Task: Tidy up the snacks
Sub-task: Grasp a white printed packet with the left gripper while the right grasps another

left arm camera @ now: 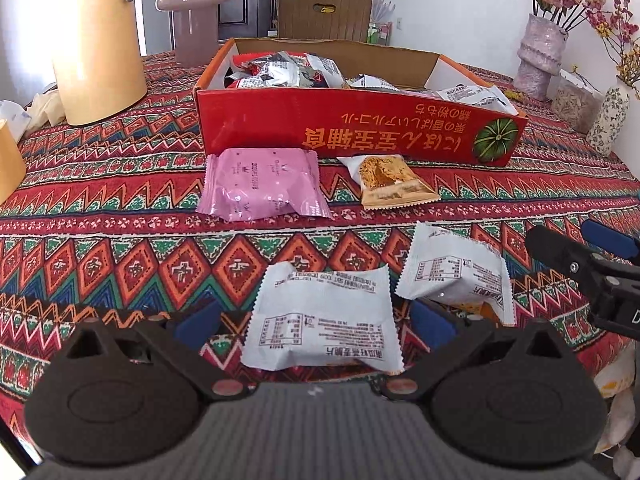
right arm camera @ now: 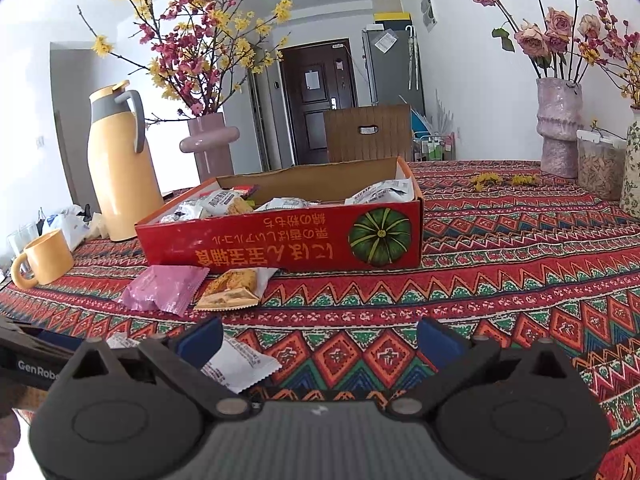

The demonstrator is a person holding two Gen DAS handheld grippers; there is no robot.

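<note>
Four loose snack packets lie on the patterned tablecloth (left arm camera: 120, 184) in front of the red cardboard box (left arm camera: 360, 128). A pink packet (left arm camera: 262, 184) and an orange-brown packet (left arm camera: 390, 178) lie just beside the box's near wall, side by side but apart. A white packet (left arm camera: 324, 320), printed side up, lies nearer the camera between the blue pads (left arm camera: 198, 322) of the left gripper (left arm camera: 316, 326), whose jaws stand wide, with no contact visible and nothing held. A second white packet (left arm camera: 456, 272) lies just to its right, corners close together. The box, open-topped, holds a heap of further packets, too overlapped to count.

Open cloth runs between the two pairs of packets and to the right of the box. The right gripper (right arm camera: 320, 340) hangs over bare cloth, its jaws likewise wide apart with nothing between them; one white packet (right arm camera: 240, 364) lies just behind its left pad.

The left wrist view alone shows both white packets whole, and the right gripper's fingers entering at its right edge. The right wrist view alone shows a yellow mug (right arm camera: 44, 258) left of the box, the full yellow thermos jug (right arm camera: 120, 168) behind it, and a door beyond the table. It also shows three vases: one pink vase (right arm camera: 210, 148) with red and yellow blossom, one textured vase (right arm camera: 560, 128) with roses, and one floral vase (right arm camera: 632, 168) at the edge. A clear lidded container (right arm camera: 600, 168) stands between the last two.
</note>
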